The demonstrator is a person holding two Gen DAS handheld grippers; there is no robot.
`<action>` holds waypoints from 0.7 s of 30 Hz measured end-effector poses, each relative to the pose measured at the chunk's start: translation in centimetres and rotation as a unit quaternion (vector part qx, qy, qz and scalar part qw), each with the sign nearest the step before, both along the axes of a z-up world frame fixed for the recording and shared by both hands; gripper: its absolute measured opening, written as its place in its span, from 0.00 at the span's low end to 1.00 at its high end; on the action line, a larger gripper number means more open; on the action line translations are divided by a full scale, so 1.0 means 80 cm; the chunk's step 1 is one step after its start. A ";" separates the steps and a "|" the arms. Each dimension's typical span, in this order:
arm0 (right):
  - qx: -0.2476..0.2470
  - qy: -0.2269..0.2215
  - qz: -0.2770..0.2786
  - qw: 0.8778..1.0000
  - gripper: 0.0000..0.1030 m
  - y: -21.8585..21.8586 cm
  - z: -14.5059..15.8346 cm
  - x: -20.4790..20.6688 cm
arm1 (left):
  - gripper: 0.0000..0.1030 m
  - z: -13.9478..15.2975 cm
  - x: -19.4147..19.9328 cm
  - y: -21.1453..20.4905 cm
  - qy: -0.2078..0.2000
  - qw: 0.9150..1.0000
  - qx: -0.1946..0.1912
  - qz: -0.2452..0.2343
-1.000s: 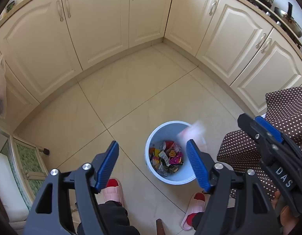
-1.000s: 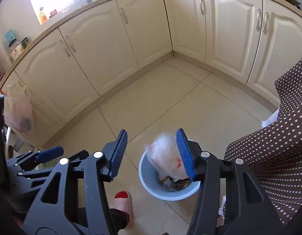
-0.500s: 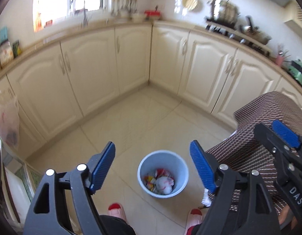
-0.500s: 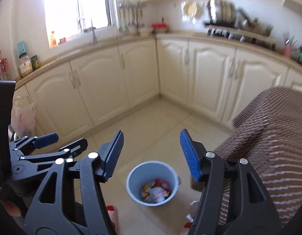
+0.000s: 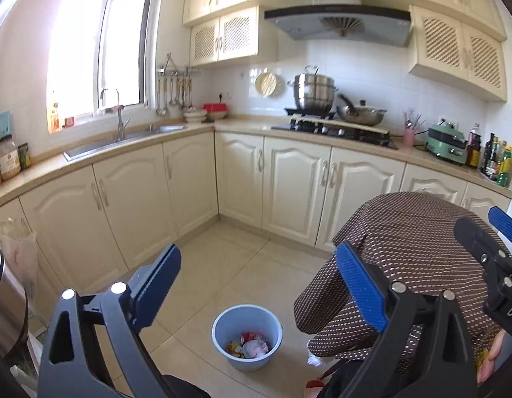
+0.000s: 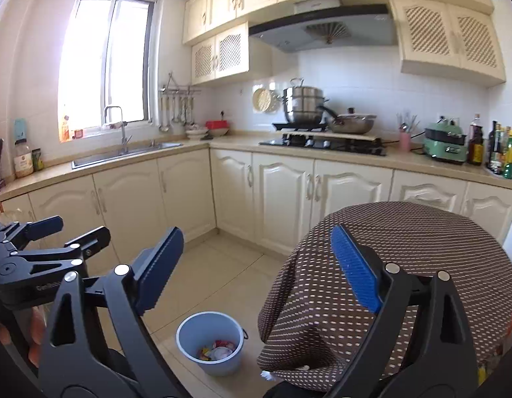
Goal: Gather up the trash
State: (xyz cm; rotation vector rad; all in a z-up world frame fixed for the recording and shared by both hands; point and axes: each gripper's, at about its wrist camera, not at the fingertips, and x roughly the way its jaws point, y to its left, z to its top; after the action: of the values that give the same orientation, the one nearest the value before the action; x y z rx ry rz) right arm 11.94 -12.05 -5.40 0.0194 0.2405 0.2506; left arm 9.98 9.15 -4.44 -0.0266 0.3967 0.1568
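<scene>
We hold our left tool point(image 5: 257, 290) and our right tool point(image 6: 257, 267) high, each with its blue-padded fingers spread wide and nothing between them. Down on the beige tiled floor point(image 5: 223, 265) stands the round light-blue plastic bin point(image 5: 247, 336), with colourful crumpled wrappers and trash point(image 5: 248, 348) lying in its bottom. Just beside the bin hangs the brown dotted cloth of the table point(image 6: 405, 248).

The bucket point(image 5: 247, 325) is light blue, with red, yellow and white trash point(image 5: 248, 347) inside. The tablecloth point(image 5: 405, 242) is brown with white dots. The cupboards point(image 5: 130, 199) are cream. The floor point(image 5: 223, 265) is beige.
</scene>
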 end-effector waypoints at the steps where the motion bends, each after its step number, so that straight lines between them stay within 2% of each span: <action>1: -0.001 -0.007 -0.005 1.000 0.88 -0.005 0.003 -0.010 | 0.91 0.008 -0.011 -0.007 -0.012 1.000 0.002 -0.004; 11: -0.012 -0.067 -0.049 0.996 0.92 -0.038 0.024 -0.081 | 0.92 0.046 -0.077 -0.054 -0.076 0.997 0.022 -0.014; 21: -0.020 -0.093 -0.070 0.993 0.93 -0.046 0.026 -0.105 | 0.93 0.054 -0.099 -0.073 -0.099 0.994 0.029 -0.026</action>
State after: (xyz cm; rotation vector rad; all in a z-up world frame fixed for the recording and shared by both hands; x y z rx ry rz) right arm 3.50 -15.76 -3.33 -0.0263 0.0571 0.1071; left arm 2.03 3.31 -0.13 0.0260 0.1949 0.1125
